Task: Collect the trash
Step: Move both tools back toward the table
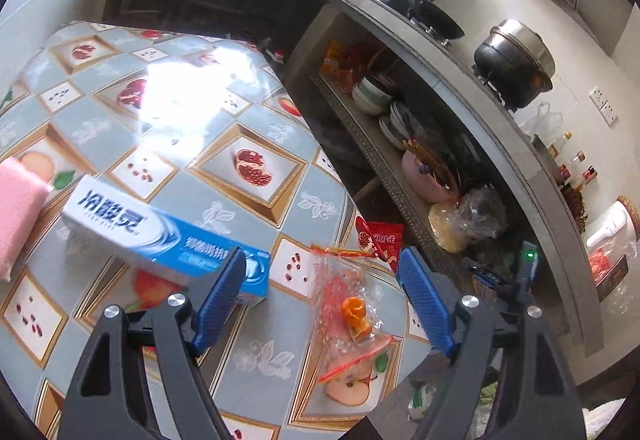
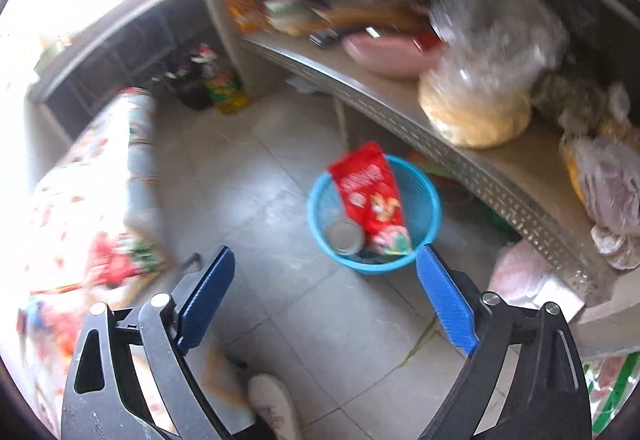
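Note:
My left gripper (image 1: 322, 264) stands open over the table's near right part. Between and below its blue fingers lies a clear plastic bag (image 1: 352, 304) with orange peel in it, untouched. A blue and white toothpaste box (image 1: 160, 232) lies by the left finger. A red snack wrapper (image 1: 380, 240) sits at the table's right edge. In the right wrist view my right gripper (image 2: 324, 260) is open above the floor with nothing between its fingers. Below it stands a blue waste basket (image 2: 424, 196) with a red snack bag (image 2: 372, 200) sticking out and a round tin (image 2: 344, 236) inside.
The table (image 1: 224, 208) wears a fruit-pattern oilcloth; a pink cloth (image 1: 20, 208) lies at its left. A shelf (image 2: 400, 100) with bowls and bagged food runs beside the basket. A counter (image 1: 460, 88) with pots is above. A person's shoe (image 2: 276, 400) shows on the tiled floor.

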`<state>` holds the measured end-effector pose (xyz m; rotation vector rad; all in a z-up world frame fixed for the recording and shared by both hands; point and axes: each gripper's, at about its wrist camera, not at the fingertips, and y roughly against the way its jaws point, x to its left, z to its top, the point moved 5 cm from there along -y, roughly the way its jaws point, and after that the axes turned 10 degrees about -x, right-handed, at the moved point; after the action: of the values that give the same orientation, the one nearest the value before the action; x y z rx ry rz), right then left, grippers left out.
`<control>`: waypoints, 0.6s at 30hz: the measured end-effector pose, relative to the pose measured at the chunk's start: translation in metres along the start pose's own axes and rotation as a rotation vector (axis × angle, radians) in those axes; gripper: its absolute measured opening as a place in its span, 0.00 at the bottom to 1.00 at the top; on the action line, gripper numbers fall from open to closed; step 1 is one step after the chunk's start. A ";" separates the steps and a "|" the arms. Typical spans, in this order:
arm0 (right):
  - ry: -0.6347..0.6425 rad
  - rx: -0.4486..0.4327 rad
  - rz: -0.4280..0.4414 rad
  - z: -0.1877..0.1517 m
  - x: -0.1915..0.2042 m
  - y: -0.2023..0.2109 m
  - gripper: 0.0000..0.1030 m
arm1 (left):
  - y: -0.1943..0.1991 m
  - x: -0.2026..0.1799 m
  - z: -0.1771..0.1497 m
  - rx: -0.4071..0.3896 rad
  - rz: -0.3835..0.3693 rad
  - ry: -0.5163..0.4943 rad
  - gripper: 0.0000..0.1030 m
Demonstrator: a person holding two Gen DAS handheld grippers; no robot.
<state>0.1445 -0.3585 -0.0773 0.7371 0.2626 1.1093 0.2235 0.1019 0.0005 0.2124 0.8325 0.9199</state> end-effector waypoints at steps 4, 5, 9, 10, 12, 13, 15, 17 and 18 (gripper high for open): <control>0.036 -0.039 0.069 0.003 0.036 0.032 0.90 | 0.022 0.015 -0.009 -0.034 0.007 0.026 0.76; 0.042 -0.043 0.086 0.002 0.044 0.039 0.90 | 0.025 0.018 -0.010 -0.038 0.007 0.029 0.77; 0.078 -0.034 0.159 -0.009 0.078 0.054 0.90 | 0.044 0.032 -0.022 -0.065 0.034 0.031 0.79; 0.092 -0.031 0.171 -0.012 0.085 0.057 0.90 | 0.047 0.035 -0.025 -0.070 0.043 0.033 0.79; 0.124 -0.019 0.213 -0.022 0.105 0.062 0.90 | 0.055 0.042 -0.033 -0.078 0.059 0.041 0.79; 0.139 -0.012 0.234 -0.026 0.113 0.063 0.90 | 0.057 0.046 -0.036 -0.080 0.062 0.043 0.80; 0.173 -0.006 0.273 -0.035 0.131 0.066 0.90 | 0.063 0.052 -0.044 -0.083 0.083 0.046 0.80; 0.220 0.012 0.334 -0.047 0.155 0.069 0.89 | 0.066 0.058 -0.052 -0.085 0.106 0.047 0.80; 0.241 0.015 0.345 -0.051 0.164 0.071 0.89 | 0.067 0.061 -0.054 -0.087 0.114 0.048 0.80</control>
<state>0.1392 -0.1763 -0.0421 0.6763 0.3568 1.5290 0.1629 0.1803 -0.0358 0.1643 0.8289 1.0691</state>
